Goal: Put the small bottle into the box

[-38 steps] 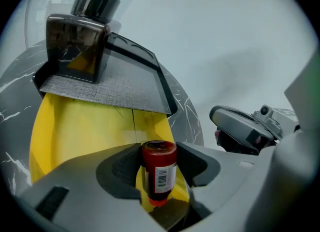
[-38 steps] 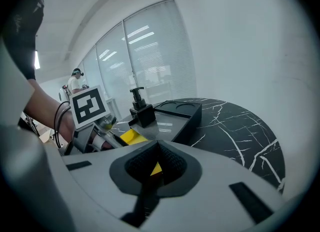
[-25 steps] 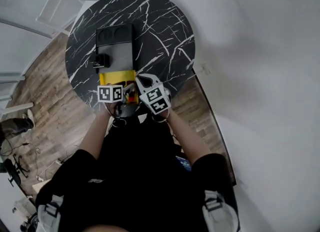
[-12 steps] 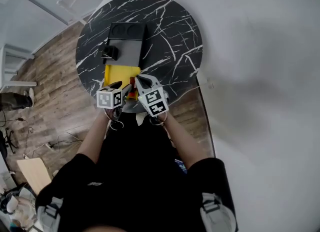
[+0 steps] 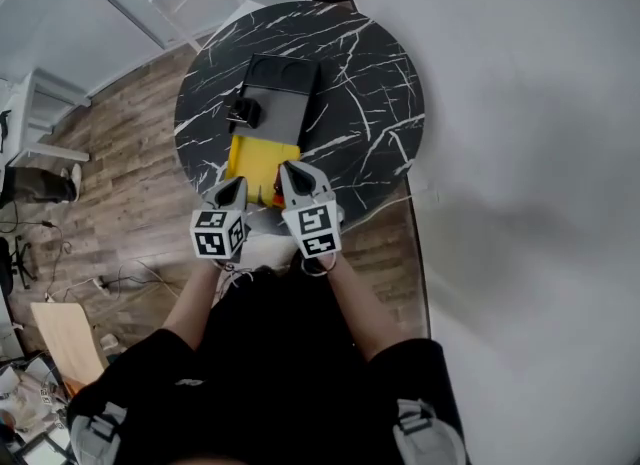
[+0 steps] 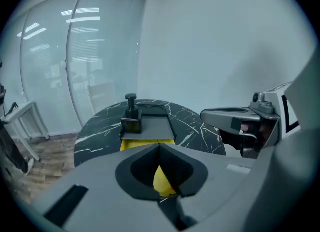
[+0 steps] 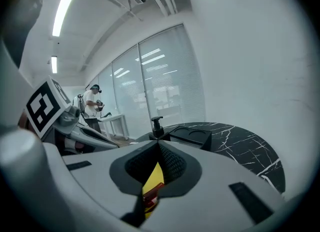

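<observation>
- On the black marble table [image 5: 372,103]: small black pump bottle [image 5: 243,113] at the black box [image 5: 288,88] edge, yellow panel [image 5: 256,158] nearer.
- My left gripper [image 5: 233,191] just closed its jaws, empty; right gripper [image 5: 292,175] jaws together, empty.

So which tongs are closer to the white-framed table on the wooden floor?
Left. The left tongs, just closed empty, hang on the white table's side; the right tongs sit farther away.

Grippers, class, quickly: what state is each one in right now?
Left gripper: just closed, shut, nothing gripped.
Right gripper: shut, nothing gripped.
</observation>
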Demonstrator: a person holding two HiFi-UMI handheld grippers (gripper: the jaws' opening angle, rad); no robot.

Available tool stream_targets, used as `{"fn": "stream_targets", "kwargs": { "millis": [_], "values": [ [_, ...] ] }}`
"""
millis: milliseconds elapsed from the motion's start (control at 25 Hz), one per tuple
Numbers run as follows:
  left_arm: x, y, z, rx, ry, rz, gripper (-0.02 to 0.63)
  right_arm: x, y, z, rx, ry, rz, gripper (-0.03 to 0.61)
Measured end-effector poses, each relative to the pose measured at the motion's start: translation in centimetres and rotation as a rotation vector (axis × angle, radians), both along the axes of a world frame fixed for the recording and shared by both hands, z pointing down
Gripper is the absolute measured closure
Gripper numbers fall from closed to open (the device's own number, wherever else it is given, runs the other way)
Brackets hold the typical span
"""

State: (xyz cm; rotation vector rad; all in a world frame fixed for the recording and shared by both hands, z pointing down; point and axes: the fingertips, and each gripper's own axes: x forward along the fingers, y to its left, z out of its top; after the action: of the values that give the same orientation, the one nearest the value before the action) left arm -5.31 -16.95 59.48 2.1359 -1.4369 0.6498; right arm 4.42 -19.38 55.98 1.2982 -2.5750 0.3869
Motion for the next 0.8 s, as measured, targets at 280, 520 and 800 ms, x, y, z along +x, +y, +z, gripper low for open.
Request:
{"fn": "stream_targets", "kwargs": {
  "millis": [280, 520, 800],
  "values": [
    [-1.9, 1.9, -4.7, 0.124, 0.016, 0.003, 0.614, -0.3, 2.4, -3.1, 0.106, 0.083, 0.054, 0.581],
    [-4.2, 3.7, -10.4, 0.288, -0.011, 0.021, 0.614, -2.1, 4.7, -7.6, 0.205, 0.114, 0.096, 0.581],
    [-5.9, 6.5, -17.1, 0.469, 0.021, 0.041, 0.614, -3.4, 8.4, -16.0, 0.375, 0.119, 0.169, 0.581]
  ]
}}
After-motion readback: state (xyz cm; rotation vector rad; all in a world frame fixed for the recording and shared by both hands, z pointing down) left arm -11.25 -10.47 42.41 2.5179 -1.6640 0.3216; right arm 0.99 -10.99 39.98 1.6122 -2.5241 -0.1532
